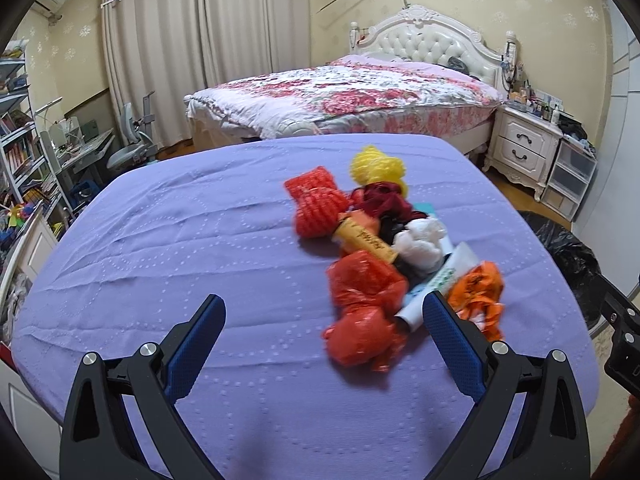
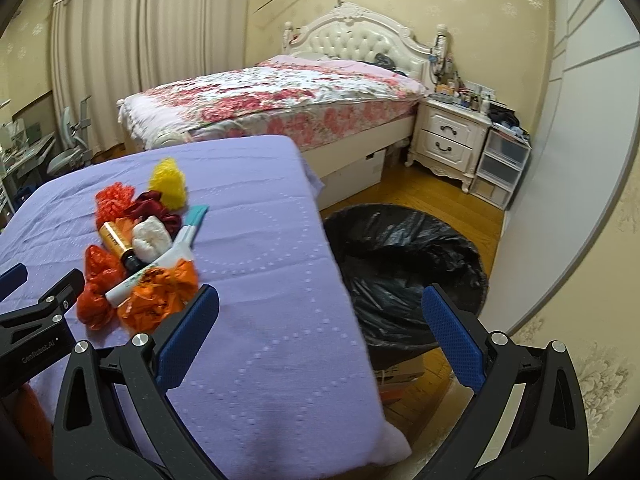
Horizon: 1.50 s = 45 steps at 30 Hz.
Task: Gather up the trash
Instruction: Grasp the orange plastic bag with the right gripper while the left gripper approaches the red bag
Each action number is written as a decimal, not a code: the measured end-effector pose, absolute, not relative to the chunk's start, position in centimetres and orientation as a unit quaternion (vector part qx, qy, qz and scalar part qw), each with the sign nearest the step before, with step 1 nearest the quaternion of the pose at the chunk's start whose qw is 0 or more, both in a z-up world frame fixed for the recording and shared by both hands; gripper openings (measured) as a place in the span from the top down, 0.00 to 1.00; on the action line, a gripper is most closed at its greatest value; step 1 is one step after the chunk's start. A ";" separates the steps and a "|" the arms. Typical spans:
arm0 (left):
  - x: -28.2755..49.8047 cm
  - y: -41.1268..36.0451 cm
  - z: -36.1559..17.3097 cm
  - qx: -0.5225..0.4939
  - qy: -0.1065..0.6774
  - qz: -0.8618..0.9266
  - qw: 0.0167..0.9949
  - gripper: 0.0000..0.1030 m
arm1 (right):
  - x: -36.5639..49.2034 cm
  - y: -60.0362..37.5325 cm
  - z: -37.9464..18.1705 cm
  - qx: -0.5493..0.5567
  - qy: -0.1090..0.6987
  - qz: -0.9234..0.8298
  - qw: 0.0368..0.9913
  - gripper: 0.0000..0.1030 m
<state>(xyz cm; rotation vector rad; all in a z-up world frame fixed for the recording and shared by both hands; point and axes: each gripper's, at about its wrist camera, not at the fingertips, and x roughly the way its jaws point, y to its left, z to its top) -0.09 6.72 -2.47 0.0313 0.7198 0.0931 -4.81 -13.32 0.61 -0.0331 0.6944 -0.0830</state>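
Both grippers: left gripper [image 1: 324, 312] fingers wide, empty | right gripper [image 2: 320, 304] same

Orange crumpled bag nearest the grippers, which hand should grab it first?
Probably right. The right gripper, open, has the orange bag beside its left finger, with the bin close by.

A floral-quilted bed [image 2: 280, 96] is being flanked by a white nightstand [image 2: 448, 140]; pale curtains [image 1: 192, 48] are being kept drawn.

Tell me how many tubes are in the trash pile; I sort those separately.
2. An orange-yellow tube lies mid-pile beside the white wad; a white-and-teal tube lies along the pile's right edge. Others may be hidden underneath.
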 end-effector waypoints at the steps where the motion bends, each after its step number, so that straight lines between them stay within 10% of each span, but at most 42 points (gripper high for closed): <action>1: -0.1 7.2 -2.5 0.014 0.353 0.050 0.934 0.07 | -4.8 -12.7 0.6 -0.018 0.343 -0.034 0.939 0.04; 12: -0.4 12.6 -2.9 -0.002 0.357 0.096 0.929 0.07 | -3.4 -5.8 -0.2 -0.051 0.363 0.035 0.930 0.06; 30: -0.5 13.2 -3.6 -0.018 0.364 0.082 0.927 0.07 | -1.9 -4.3 -2.9 -0.014 0.424 0.101 0.900 0.58; 45: -0.1 10.4 -3.5 -0.010 0.364 0.048 0.930 0.07 | -2.3 -7.1 -1.8 -0.016 0.397 0.075 0.915 0.62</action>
